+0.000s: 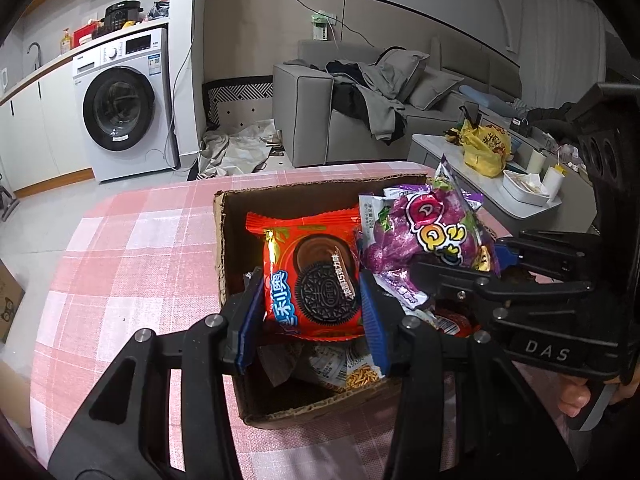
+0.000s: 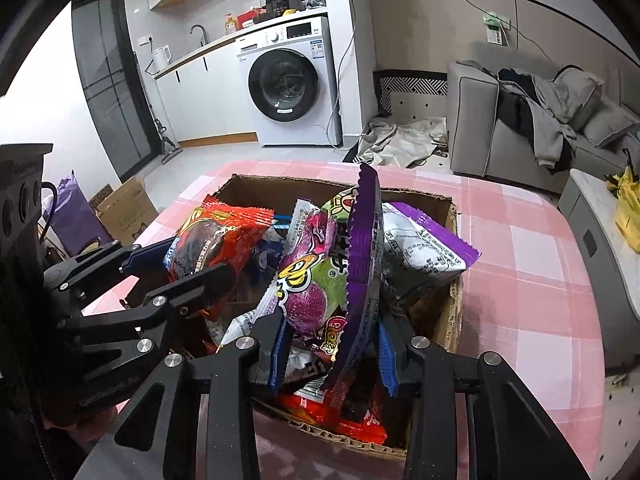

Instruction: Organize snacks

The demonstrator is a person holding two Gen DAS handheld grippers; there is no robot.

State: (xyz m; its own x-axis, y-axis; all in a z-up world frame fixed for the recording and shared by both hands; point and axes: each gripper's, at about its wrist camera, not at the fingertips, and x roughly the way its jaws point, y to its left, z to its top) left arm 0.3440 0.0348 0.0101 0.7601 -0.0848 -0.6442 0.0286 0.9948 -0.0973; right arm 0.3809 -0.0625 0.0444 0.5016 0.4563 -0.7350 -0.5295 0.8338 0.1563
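Left wrist | L tongs [image 1: 312,312] clamp Oreo pack [image 1: 316,276] | R tongs [image 2: 332,350] clamp purple pack [image 2: 320,280]

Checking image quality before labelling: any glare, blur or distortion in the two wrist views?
Left wrist: sharp, glare on the Oreo pack, edges bowed by the fisheye. Right wrist: blown-out white at left, purple packet crisp, dark vignette corners.

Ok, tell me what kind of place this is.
Most likely a small apartment, open kitchen and living area: a front-loading washing machine under a sink counter, a grey sofa strewn with clothes, and a pink checked tablecloth.
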